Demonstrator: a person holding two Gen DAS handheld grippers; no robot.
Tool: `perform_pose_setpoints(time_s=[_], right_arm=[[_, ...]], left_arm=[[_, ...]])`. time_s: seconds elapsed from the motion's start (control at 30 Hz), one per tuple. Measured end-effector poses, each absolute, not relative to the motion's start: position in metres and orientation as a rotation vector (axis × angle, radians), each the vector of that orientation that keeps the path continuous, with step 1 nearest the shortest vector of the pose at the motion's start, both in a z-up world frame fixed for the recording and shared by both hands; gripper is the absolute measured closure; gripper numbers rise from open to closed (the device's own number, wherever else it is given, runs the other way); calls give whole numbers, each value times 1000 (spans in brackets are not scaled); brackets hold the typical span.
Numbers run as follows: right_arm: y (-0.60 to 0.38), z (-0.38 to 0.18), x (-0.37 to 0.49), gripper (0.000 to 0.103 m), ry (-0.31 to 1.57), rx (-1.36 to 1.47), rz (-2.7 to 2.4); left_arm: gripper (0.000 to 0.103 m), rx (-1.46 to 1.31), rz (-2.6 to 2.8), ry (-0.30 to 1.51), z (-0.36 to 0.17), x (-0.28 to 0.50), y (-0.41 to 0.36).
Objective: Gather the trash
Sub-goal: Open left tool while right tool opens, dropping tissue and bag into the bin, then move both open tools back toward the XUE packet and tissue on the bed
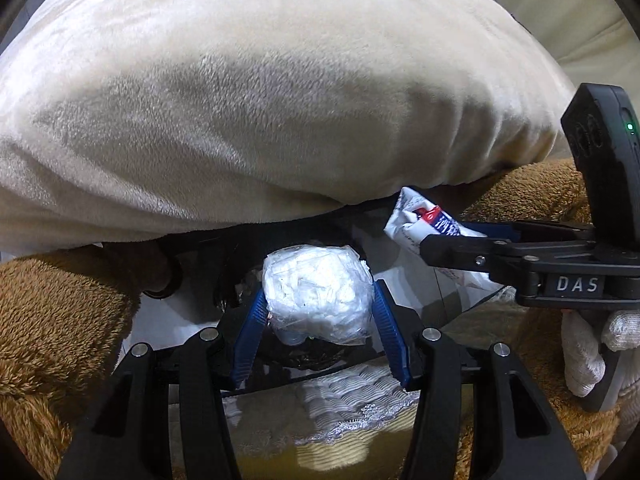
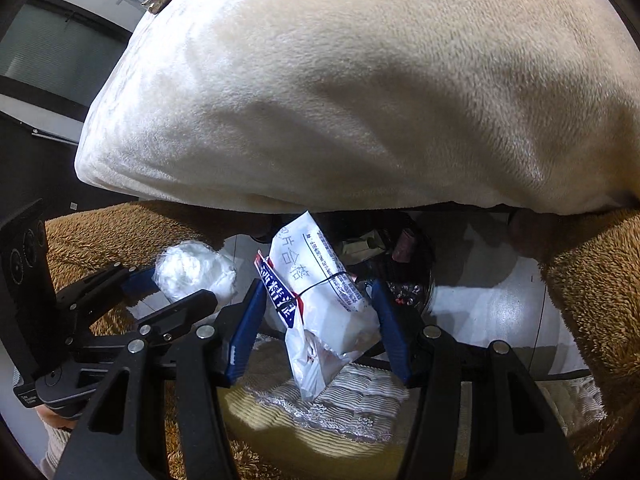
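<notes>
My left gripper (image 1: pixel 318 300) is shut on a crumpled ball of clear plastic with white paper inside (image 1: pixel 316 292), held above a dark bin opening (image 1: pixel 316 354). It also shows in the right wrist view, the ball (image 2: pixel 192 270) at the left. My right gripper (image 2: pixel 320 296) is shut on a white printed wrapper with red and blue lettering (image 2: pixel 320 288), held above a dark trash bin (image 2: pixel 400 268) with scraps inside. In the left wrist view the wrapper (image 1: pixel 416 216) and right gripper (image 1: pixel 448 240) are at the right.
A large cream plush cushion (image 1: pixel 260 100) (image 2: pixel 380 92) fills the top of both views. Brown fuzzy fabric (image 1: pixel 52 312) (image 2: pixel 592 292) flanks the sides. A white lace-edged quilted cloth (image 2: pixel 340 400) lies below. Pale glossy floor (image 2: pixel 492 312) surrounds the bin.
</notes>
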State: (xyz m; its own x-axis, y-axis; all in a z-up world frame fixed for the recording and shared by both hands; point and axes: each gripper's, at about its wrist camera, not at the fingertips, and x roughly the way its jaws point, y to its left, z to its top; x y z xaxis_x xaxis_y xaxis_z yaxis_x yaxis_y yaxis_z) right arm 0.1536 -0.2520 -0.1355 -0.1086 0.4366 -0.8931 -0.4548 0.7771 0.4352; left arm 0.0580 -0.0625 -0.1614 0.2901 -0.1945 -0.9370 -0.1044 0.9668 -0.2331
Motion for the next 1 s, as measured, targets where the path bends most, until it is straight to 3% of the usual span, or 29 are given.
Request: perform_pose_setpoints(time_s=[0.37, 0.43, 0.5, 1.0], right_arm=[[-256, -137, 159, 46, 1506, 13, 749], [-256, -137, 159, 45, 1505, 12, 757], [-255, -136, 159, 37, 1502, 20, 762], [-258, -121, 156, 34, 1431, 22, 765]], left_arm=[[50, -267, -54, 1314, -170, 61, -67], [41, -269, -58, 1325, -172, 61, -66], [36, -252, -49, 1329, -173, 61, -68], [36, -255, -24, 1243, -155, 56, -61]])
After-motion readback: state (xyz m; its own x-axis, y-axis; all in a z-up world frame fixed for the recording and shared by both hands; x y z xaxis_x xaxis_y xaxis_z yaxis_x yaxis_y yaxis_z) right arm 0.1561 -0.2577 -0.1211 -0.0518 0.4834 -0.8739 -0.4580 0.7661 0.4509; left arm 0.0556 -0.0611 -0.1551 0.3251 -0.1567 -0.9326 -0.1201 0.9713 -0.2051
